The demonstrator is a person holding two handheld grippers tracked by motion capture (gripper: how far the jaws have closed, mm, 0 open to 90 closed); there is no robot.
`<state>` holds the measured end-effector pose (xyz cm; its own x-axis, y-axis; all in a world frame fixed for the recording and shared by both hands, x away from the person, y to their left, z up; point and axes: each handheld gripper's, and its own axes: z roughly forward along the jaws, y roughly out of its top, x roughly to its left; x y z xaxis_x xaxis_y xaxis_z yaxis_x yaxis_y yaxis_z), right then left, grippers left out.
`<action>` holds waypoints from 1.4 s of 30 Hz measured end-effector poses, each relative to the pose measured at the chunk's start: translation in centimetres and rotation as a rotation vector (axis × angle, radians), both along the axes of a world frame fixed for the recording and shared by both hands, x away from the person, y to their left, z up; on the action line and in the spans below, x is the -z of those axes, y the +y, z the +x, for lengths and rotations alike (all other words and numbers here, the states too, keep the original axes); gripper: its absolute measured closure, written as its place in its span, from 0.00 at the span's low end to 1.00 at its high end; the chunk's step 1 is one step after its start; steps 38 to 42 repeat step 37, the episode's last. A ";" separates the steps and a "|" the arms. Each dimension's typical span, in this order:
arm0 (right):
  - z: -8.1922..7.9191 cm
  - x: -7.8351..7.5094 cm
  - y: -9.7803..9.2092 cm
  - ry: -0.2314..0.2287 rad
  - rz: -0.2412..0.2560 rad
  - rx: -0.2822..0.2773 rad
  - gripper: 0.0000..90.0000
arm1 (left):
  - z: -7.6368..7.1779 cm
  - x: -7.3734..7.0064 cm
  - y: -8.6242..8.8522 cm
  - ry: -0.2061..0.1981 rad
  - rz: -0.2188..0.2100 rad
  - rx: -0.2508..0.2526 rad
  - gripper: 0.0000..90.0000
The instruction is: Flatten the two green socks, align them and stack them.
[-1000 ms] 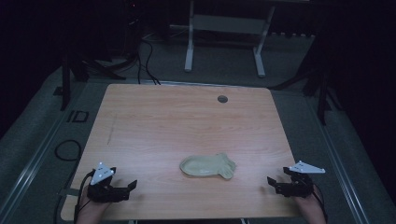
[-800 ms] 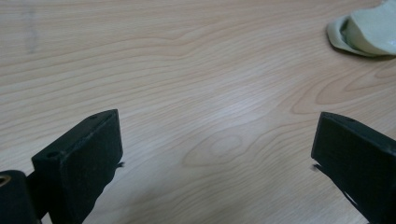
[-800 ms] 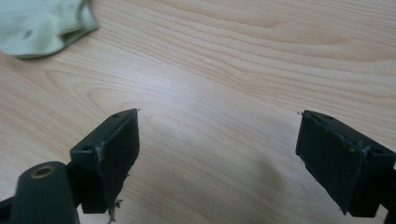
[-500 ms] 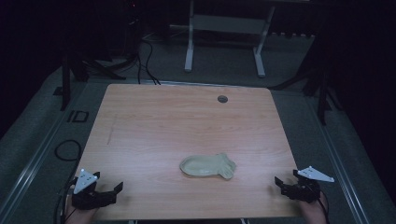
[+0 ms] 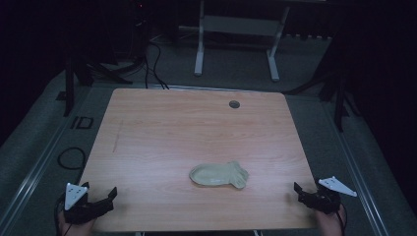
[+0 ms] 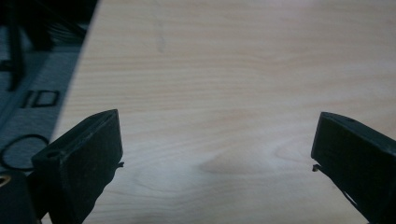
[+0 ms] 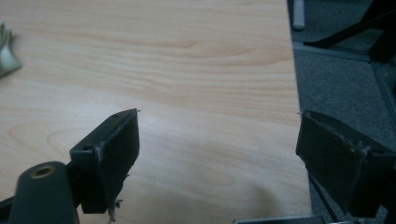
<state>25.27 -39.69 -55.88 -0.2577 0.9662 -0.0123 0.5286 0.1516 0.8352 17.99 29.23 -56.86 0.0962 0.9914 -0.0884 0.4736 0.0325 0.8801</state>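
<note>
A pale, flattened sock (image 5: pixel 219 174) lies on the wooden table (image 5: pixel 196 123), near its front edge and a little right of centre. My left gripper (image 5: pixel 101 191) is at the table's front left corner, open and holding nothing. In the left gripper view its jaws (image 6: pixel 217 140) stand wide apart over bare wood. My right gripper (image 5: pixel 306 191) is at the front right corner, also open and well to the right of the sock. In the right gripper view (image 7: pixel 217 135) the gap between the jaws spans the table's right edge, and a bit of the sock (image 7: pixel 6 52) shows at the far left.
A round dark grommet (image 5: pixel 234 104) sits in the tabletop near the back edge. Grey carpet surrounds the table, with a cable loop (image 5: pixel 71 158) and an "ID" marking (image 5: pixel 81 123) on the left. The white legs of a frame (image 5: pixel 199 44) stand behind the table.
Both grippers have drawn back and outward to the table's front corners, the left one going farther left. The sock has not moved.
</note>
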 end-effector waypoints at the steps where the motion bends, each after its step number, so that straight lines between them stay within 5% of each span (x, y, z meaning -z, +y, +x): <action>1: 0.0 0.0 0.0 -0.012 0.004 0.010 0.15 | -0.1 0.0 0.0 -0.008 0.002 -0.014 0.02; 5: 0.0 -0.2 0.0 -0.057 0.017 0.032 0.15 | -0.4 0.0 0.1 -0.038 0.030 -0.075 0.02; 10: 0.2 0.1 0.4 -0.102 -0.004 0.049 0.15 | -0.4 0.0 0.0 -0.070 0.100 -0.092 0.02; 15: 0.3 0.5 0.8 -0.161 -0.067 0.076 0.14 | -0.3 0.0 -0.2 -0.100 0.127 -0.106 0.02; 20: 0.0 0.4 0.3 -0.247 -0.042 0.132 0.14 | -0.5 -0.1 -0.4 -0.149 0.131 -0.137 0.02; 26: 0.0 0.4 -0.2 -0.241 -0.004 0.171 0.14 | -0.5 -0.2 -0.3 -0.154 0.110 -0.133 0.02; 42: 0.2 0.5 0.0 -0.239 -0.015 0.170 0.14 | -0.8 0.0 -0.1 -0.159 0.098 -0.129 0.02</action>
